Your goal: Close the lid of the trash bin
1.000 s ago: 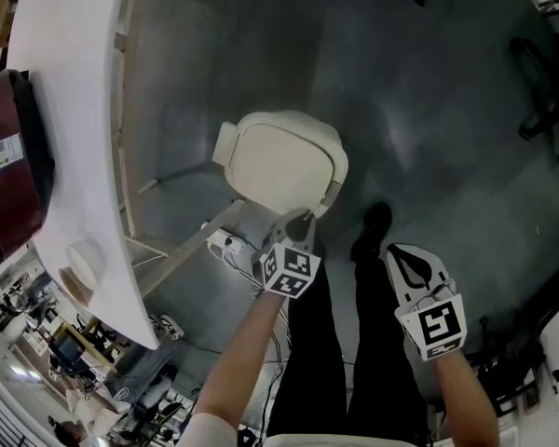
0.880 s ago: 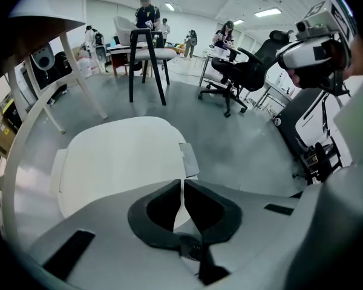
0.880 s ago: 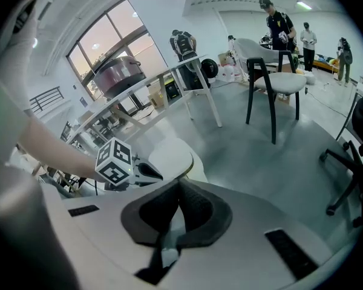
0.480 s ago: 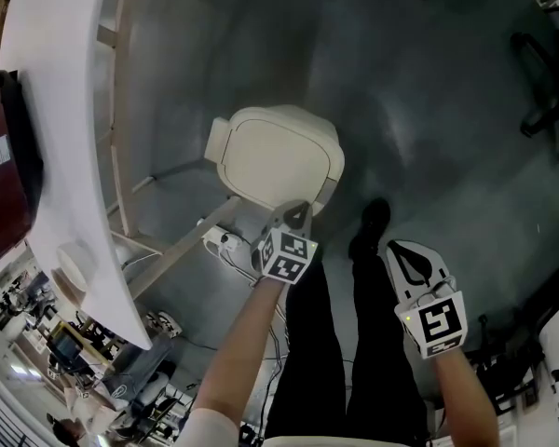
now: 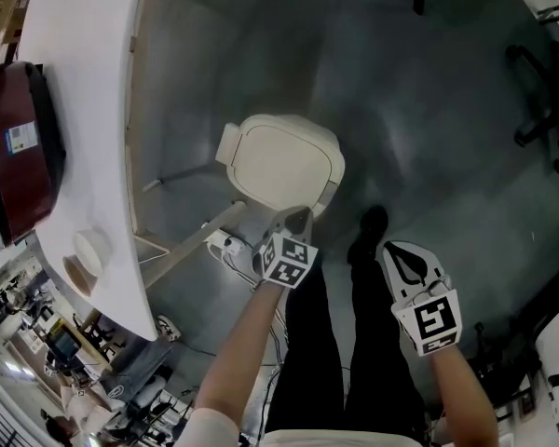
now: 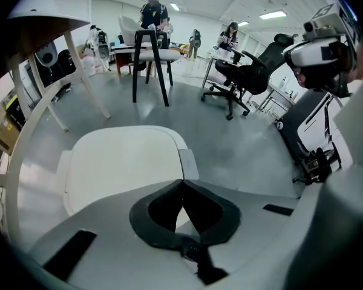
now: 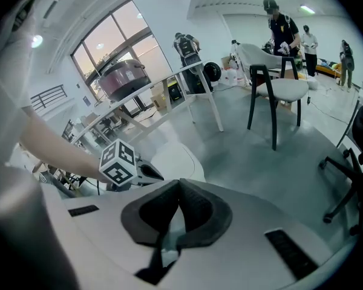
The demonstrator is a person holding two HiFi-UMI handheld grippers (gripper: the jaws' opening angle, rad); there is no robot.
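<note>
Since a second ago the left gripper has hardly shifted. Its fingers have just been closing and now meet, empty, over the bin's near edge. The bin stands on the floor beside the tabletop, its lid down. The right gripper has its fingers pressed together, empty.

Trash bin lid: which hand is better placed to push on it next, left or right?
Left. The left gripper hangs at the near edge of the lid, jaws shut, probably ready to press. The right gripper is off to the side, farther from it.
</note>
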